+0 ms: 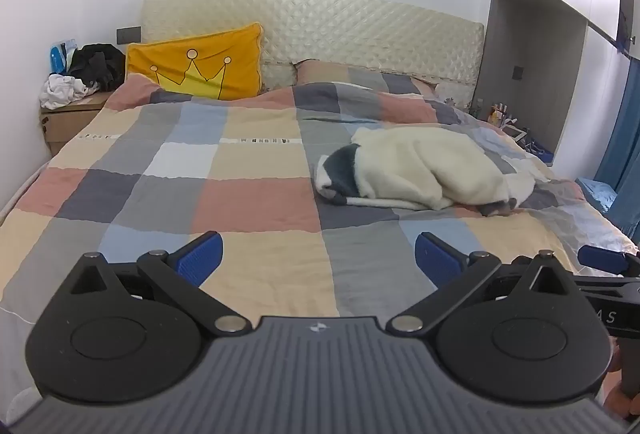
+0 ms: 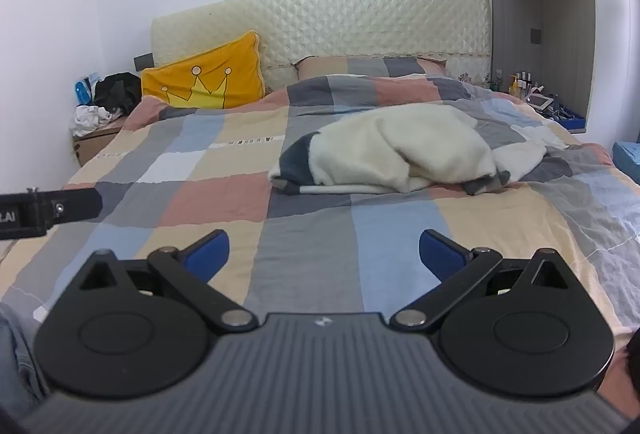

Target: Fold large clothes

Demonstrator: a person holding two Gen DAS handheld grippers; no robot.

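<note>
A cream fleece garment with dark grey patches [image 1: 416,169] lies crumpled on the right half of the checked bed quilt [image 1: 224,161]. It also shows in the right wrist view [image 2: 400,153]. My left gripper [image 1: 319,254] is open and empty, held above the foot of the bed, well short of the garment. My right gripper [image 2: 324,252] is open and empty too, also short of the garment. The right gripper's finger shows at the right edge of the left wrist view [image 1: 604,260]. The left gripper shows at the left edge of the right wrist view [image 2: 52,209].
A yellow crown pillow [image 1: 196,63] leans on the quilted headboard [image 1: 320,21]. A cardboard box with piled clothes [image 1: 80,81] stands at the bed's far left. A shelf niche with bottles [image 1: 508,117] and a blue curtain [image 1: 624,137] lie at the right.
</note>
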